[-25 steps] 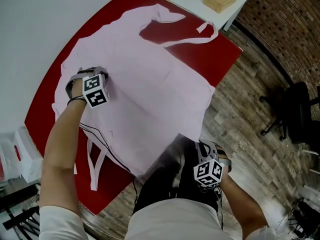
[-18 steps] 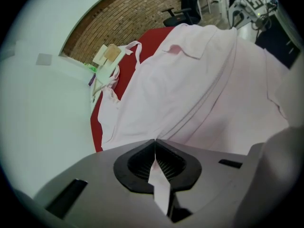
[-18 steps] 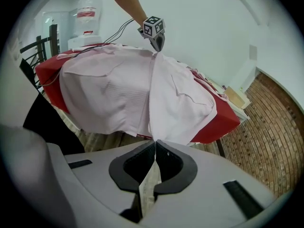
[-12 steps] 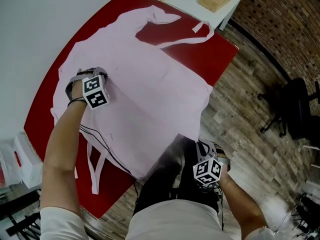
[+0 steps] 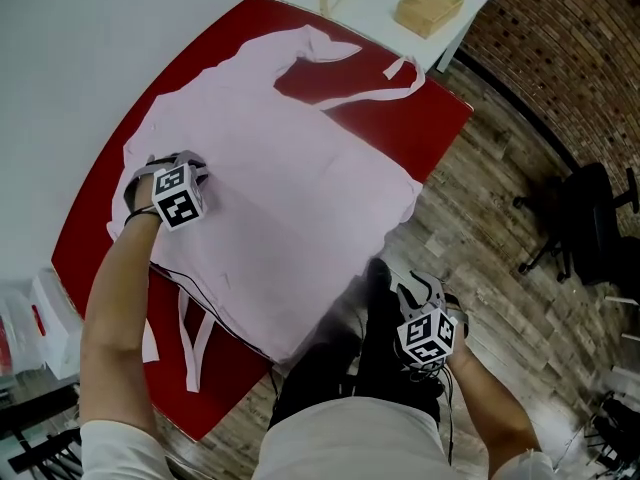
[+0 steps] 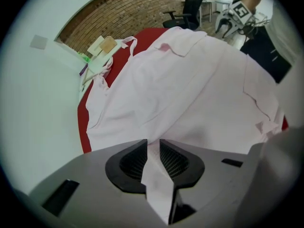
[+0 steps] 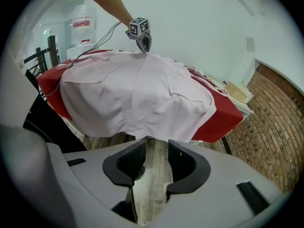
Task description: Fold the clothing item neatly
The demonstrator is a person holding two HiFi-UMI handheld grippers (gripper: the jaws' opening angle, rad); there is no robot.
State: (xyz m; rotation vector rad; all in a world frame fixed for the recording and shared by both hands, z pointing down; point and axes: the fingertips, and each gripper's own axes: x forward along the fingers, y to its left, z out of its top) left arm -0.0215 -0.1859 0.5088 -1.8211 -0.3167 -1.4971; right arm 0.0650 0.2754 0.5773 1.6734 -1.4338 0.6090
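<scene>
A pale pink garment (image 5: 290, 168) lies spread over the round red table (image 5: 400, 118); its near hem hangs over the edge. My left gripper (image 5: 152, 171) rests on the garment's left side. In the left gripper view its jaws (image 6: 153, 144) have just been opening, and a fold of the pink cloth (image 6: 199, 80) still lies loosely between the pads. My right gripper (image 5: 408, 288) hangs off the table, over the floor. Its jaws (image 7: 156, 144) have just been opening too and stand open with only floorboards between them. The hem (image 7: 137, 89) hangs just beyond its tips.
White straps (image 5: 195, 333) and a thin black cable trail off the table's near left. A wooden box (image 5: 428, 8) sits on a white table behind. A black office chair (image 5: 590, 218) stands on the wooden floor at right. The person's dark trousers are just below the table edge.
The right gripper let go of the hem and drew back to the right; the pulled corner dropped back to hang at the table edge. The left gripper shifted a little left and its jaws parted.
</scene>
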